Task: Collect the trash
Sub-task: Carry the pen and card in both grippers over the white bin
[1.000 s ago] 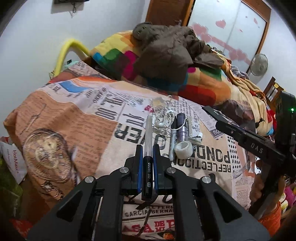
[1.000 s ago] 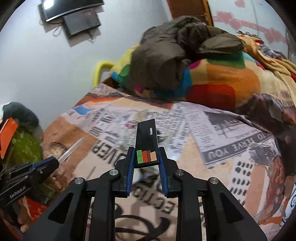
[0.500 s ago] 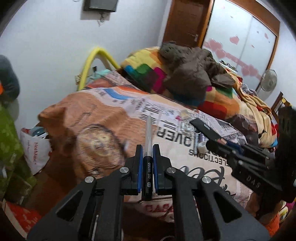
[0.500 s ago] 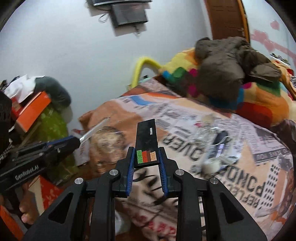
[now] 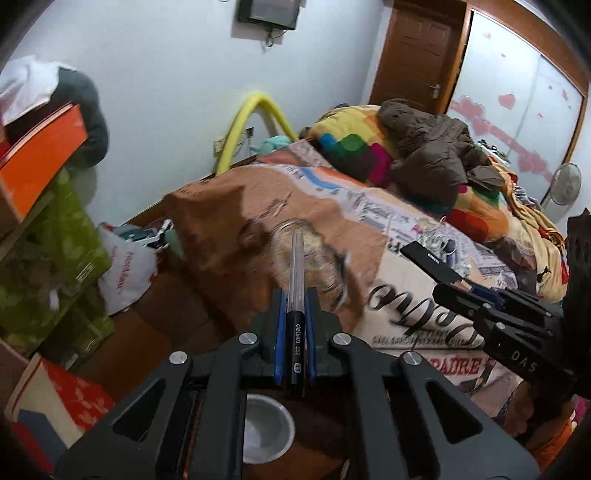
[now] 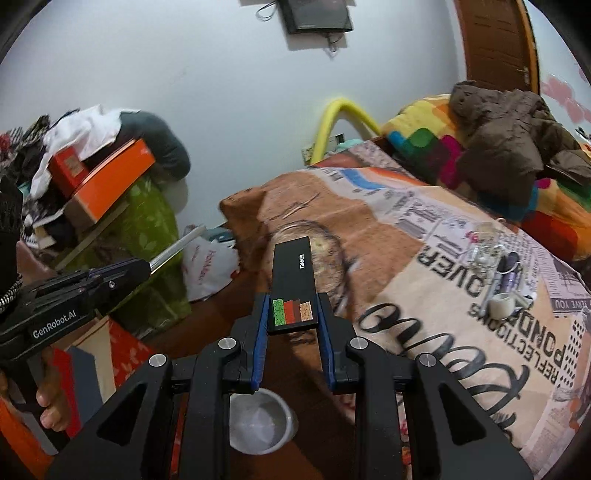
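1. The bed (image 6: 424, 295) fills the right of both views, under a newsprint-patterned cover in tan, orange and cream; a patchwork quilt (image 5: 354, 147) and a crumpled brown jacket (image 5: 432, 155) are heaped at its far end.
2. White walls carry a dark wall unit (image 6: 317, 14); a brown door (image 5: 417, 55) stands beyond the bed. To the left sits green patterned furniture (image 6: 147, 229) topped with an orange box (image 6: 110, 181) and loose clothes.
3. The left gripper (image 5: 294, 314) is clamped on a pen (image 5: 296, 295), a slim clear barrel with a black grip section (printed "deli"), pointing forward over the bed's corner.
4. The right gripper (image 6: 293, 317) is closed on a flat black box (image 6: 293, 284), rectangular, matte, with four coloured swatches at its near end. It hangs over the bed's edge.
5. A white plastic bag (image 6: 207, 273) slumps on the floor by the bed's corner.
6. A round white cup (image 6: 258, 421) stands on the dark floor directly below both grippers.
7. On the cover lie a tape roll (image 6: 500, 304), a dark tube (image 6: 509, 271) and a tangle of clear wrap (image 6: 484, 247), close together.
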The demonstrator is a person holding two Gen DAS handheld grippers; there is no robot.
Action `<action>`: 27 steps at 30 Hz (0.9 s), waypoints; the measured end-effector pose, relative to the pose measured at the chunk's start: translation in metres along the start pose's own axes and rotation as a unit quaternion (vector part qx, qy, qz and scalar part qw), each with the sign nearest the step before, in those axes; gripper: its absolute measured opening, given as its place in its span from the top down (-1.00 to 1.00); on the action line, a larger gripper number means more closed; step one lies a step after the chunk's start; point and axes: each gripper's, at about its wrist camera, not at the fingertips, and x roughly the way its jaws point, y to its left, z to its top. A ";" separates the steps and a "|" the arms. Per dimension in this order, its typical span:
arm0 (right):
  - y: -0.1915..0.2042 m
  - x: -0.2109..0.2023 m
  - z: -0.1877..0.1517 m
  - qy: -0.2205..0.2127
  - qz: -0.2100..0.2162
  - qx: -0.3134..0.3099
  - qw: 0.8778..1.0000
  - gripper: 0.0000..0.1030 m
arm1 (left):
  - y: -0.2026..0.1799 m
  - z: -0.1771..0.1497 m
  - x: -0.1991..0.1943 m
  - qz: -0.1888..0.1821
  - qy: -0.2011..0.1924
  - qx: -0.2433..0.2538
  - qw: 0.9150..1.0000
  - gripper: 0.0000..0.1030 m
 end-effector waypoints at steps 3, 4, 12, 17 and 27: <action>0.019 0.007 -0.005 0.010 0.005 -0.010 1.000 0.57 | 0.020 -0.015 -0.007 0.009 0.006 -0.007 1.000 0.83; 0.027 0.011 -0.009 0.016 0.007 -0.014 1.000 0.57 | 0.024 -0.019 -0.007 0.011 0.008 -0.010 1.000 0.83; 0.069 0.062 -0.037 0.078 0.023 -0.038 0.996 0.57 | 0.073 -0.067 0.017 0.017 0.059 -0.064 0.996 0.83; 0.084 0.097 -0.061 0.120 0.027 -0.044 0.991 0.57 | 0.103 -0.098 0.046 0.025 0.102 -0.098 0.990 0.83; 0.084 0.168 -0.114 0.221 0.033 -0.039 0.974 0.57 | 0.135 -0.152 0.111 0.042 0.186 -0.123 0.974 0.83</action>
